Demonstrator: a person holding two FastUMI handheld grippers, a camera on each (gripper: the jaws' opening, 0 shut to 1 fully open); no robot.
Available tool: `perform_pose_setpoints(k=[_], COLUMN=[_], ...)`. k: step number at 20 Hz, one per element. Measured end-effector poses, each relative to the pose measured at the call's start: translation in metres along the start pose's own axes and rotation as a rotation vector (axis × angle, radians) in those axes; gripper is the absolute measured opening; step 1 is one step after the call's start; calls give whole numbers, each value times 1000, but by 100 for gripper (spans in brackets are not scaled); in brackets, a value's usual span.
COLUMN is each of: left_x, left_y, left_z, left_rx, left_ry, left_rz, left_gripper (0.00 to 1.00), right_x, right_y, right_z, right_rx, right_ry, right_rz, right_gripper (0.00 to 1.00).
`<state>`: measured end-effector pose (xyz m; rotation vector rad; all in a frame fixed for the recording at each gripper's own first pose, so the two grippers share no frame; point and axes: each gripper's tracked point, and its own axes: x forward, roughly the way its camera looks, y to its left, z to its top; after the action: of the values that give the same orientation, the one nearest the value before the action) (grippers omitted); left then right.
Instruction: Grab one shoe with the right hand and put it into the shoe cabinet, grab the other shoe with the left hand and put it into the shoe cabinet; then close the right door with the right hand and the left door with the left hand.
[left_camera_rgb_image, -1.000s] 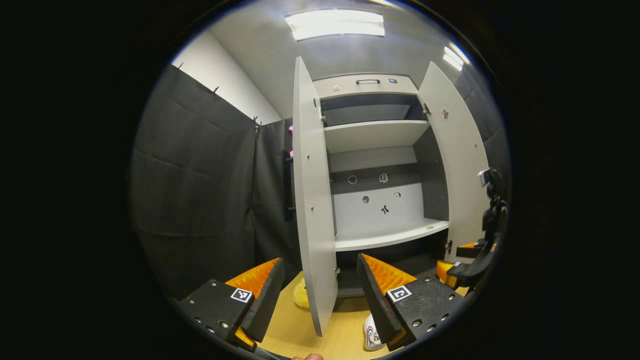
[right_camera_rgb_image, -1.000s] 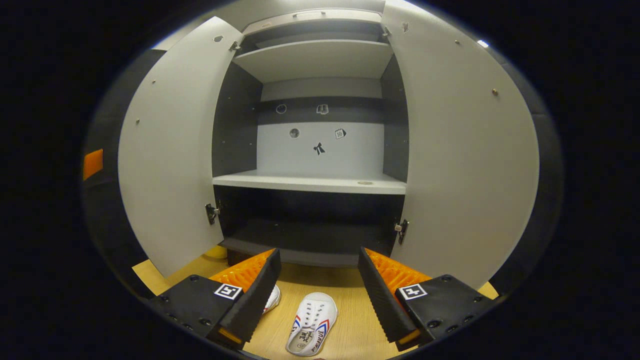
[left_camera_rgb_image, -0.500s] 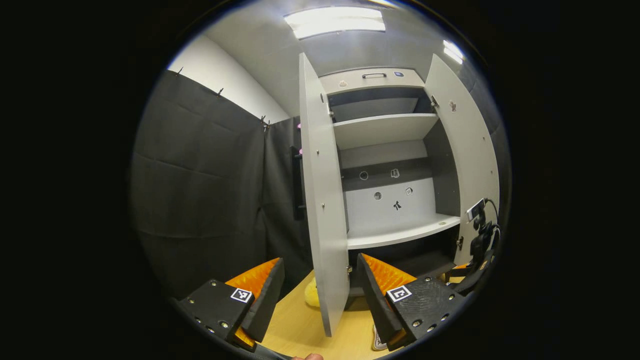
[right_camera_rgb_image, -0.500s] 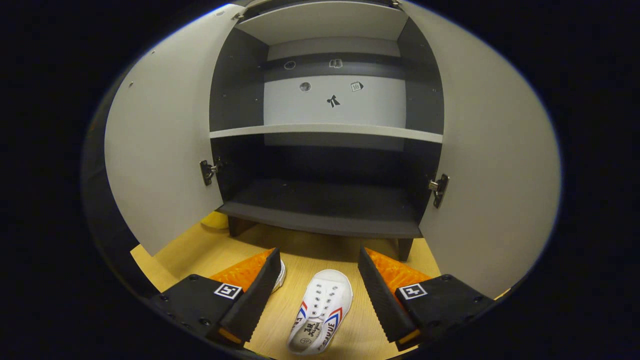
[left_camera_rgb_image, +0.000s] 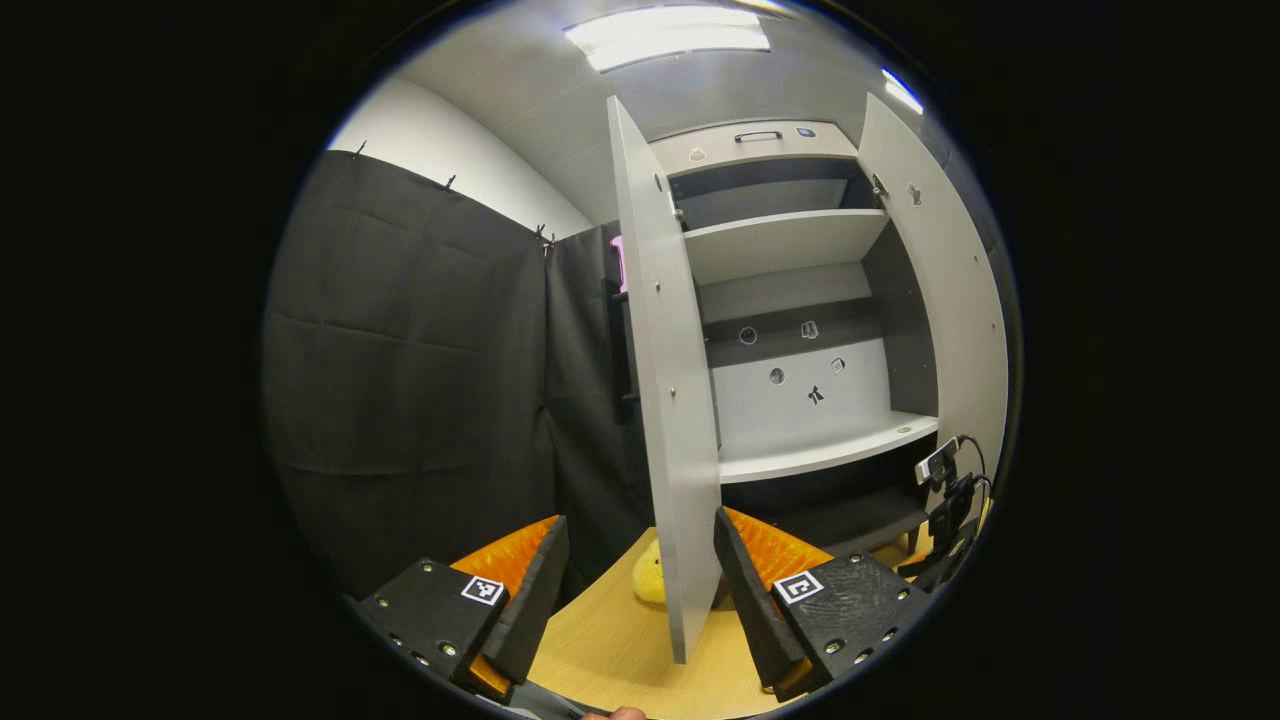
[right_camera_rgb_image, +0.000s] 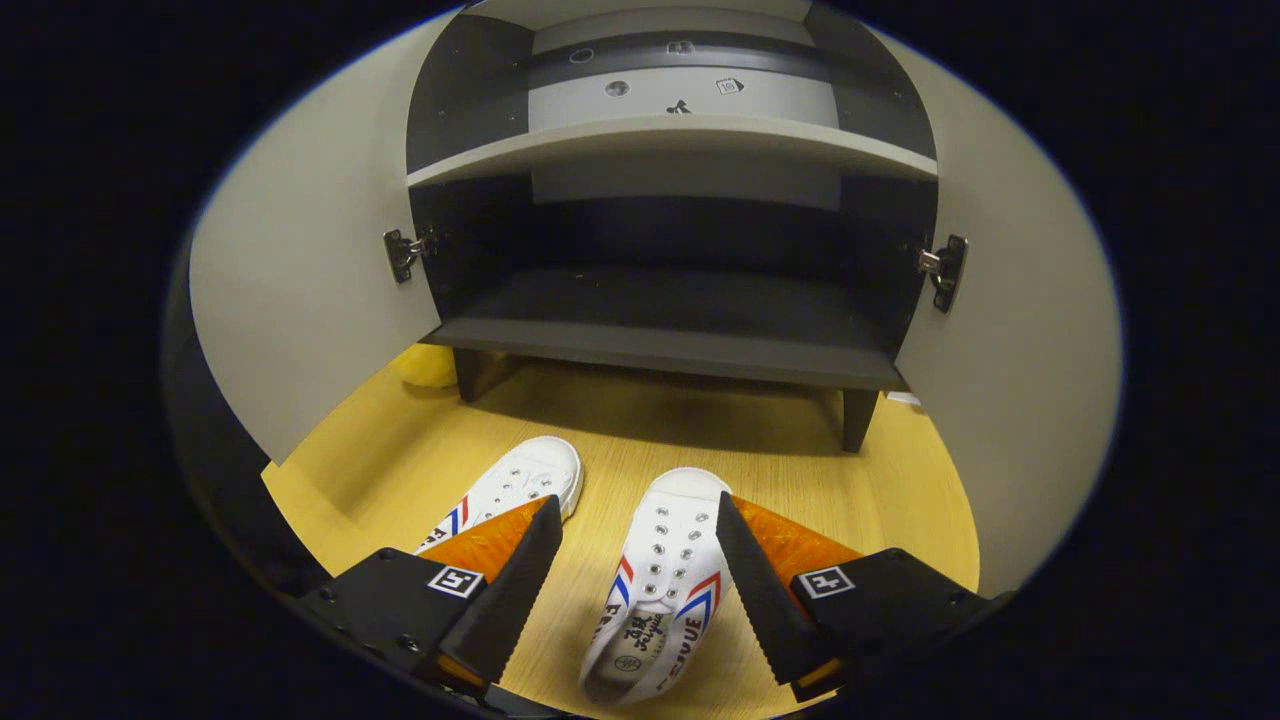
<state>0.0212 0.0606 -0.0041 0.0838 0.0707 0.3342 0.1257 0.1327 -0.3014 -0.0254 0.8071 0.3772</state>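
Two white shoes with red and blue stripes lie on the wooden floor in the right gripper view. One shoe (right_camera_rgb_image: 655, 585) lies between the fingers of my open right gripper (right_camera_rgb_image: 638, 570), toe toward the cabinet; whether the fingers touch it I cannot tell. The other shoe (right_camera_rgb_image: 510, 485) lies to its left, partly behind the left finger. The shoe cabinet (right_camera_rgb_image: 660, 330) stands ahead with both doors swung wide and a dark bottom shelf. In the left gripper view my left gripper (left_camera_rgb_image: 640, 570) is open, held up facing the edge of the left door (left_camera_rgb_image: 665, 400).
A yellow soft object (left_camera_rgb_image: 650, 580) lies on the floor by the left door's foot, seen too as a yellow soft object (right_camera_rgb_image: 425, 365) under that door. Black cloth walls (left_camera_rgb_image: 400, 370) stand to the left. The right gripper's body (left_camera_rgb_image: 945, 500) shows low at the right.
The right gripper has dropped toward the floor, so the shoe now lies between its fingers. The left gripper view has drifted left; the cabinet sits farther right in it.
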Motion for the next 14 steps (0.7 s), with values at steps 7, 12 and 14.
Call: perform_pose_setpoints(k=[7, 12, 14], left_x=[0, 0, 1], left_y=[3, 5, 6], left_z=[1, 3, 0], left_rx=[13, 17, 16], left_ry=[5, 4, 5], left_rz=[36, 55, 60], left_gripper=[78, 78, 78], right_x=[19, 29, 32], right_y=[10, 19, 21], right_z=[-41, -60, -63], right_rx=[14, 42, 46], right_ry=[150, 228, 250], right_rz=[31, 61, 66], right_gripper=[95, 90, 89])
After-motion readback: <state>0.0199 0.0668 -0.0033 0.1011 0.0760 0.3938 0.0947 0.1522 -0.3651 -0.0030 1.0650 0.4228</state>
